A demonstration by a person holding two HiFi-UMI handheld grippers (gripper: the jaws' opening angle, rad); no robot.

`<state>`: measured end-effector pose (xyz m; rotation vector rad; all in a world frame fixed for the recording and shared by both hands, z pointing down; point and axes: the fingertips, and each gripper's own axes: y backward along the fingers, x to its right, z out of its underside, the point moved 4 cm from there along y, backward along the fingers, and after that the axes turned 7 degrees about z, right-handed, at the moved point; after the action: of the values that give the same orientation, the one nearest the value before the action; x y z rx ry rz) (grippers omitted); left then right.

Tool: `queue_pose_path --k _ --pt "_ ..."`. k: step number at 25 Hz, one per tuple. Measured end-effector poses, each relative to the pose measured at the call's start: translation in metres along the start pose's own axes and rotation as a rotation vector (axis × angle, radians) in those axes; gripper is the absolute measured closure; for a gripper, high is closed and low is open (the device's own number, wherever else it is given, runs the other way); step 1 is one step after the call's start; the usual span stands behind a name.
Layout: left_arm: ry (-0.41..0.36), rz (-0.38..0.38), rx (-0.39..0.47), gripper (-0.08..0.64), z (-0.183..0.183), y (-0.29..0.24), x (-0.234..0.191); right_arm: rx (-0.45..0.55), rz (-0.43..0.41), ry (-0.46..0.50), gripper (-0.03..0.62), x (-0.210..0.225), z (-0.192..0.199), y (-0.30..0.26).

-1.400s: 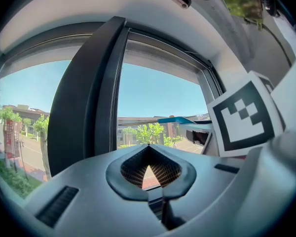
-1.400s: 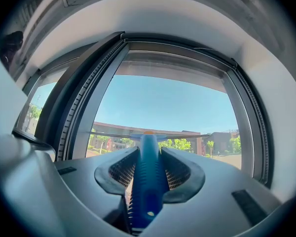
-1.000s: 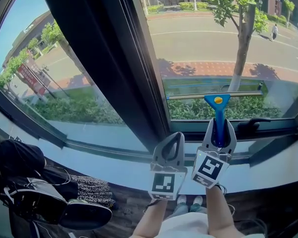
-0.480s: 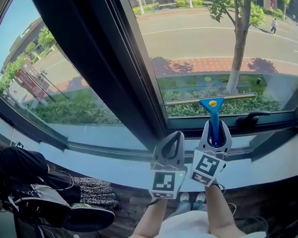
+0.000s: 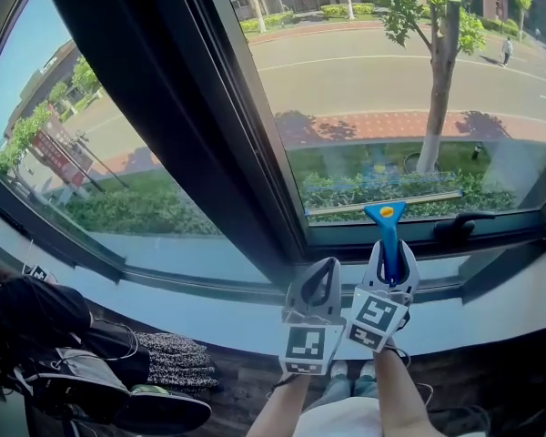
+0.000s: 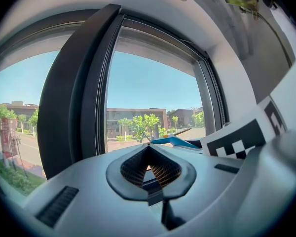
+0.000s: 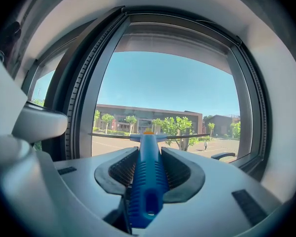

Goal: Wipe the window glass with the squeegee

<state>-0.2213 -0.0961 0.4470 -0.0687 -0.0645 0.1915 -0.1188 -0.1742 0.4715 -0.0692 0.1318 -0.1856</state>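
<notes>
Holding the squeegee (image 5: 387, 230) low at the window glass (image 5: 391, 89), the right gripper (image 5: 389, 260) is clamped on its blue handle.
The handle points straight away from the jaws toward the pane. Its thin blade lies crosswise and level, just above the bottom frame (image 5: 373, 237) and near the black latch (image 5: 464, 222). The left gripper (image 5: 317, 285) sits just beside the right one, jaws pressed together with nothing between them.

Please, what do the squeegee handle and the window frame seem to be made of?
Squeegee handle: likely moulded plastic, bright blue with a slight sheen, and small ribbed grip rows along it.
Window frame: probably coated or painted metal, dark and matte, with long straight profiles and sharp edges. Plastic cannot be ruled out from the look alone.
</notes>
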Motion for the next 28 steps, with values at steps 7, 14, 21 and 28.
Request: queue_pose_path --k 7,14,21,28 --pt "0.005 0.0 -0.028 0.566 0.007 -0.001 0.002 -0.051 -0.014 0.003 0.443 -0.002 0.018 -0.002" --pt "0.007 -0.002 -0.053 0.566 0.015 -0.003 0.006 -0.114 -0.03 -0.005 0.443 -0.002 0.04 -0.004" --pt "0.015 0.007 -0.067 0.566 0.02 -0.007 0.004 -0.144 -0.027 0.031 0.443 -0.004 0.05 -0.009" --pt "0.023 0.011 -0.092 0.566 0.033 -0.011 0.002 -0.139 -0.031 0.04 0.443 -0.005 0.054 -0.011"
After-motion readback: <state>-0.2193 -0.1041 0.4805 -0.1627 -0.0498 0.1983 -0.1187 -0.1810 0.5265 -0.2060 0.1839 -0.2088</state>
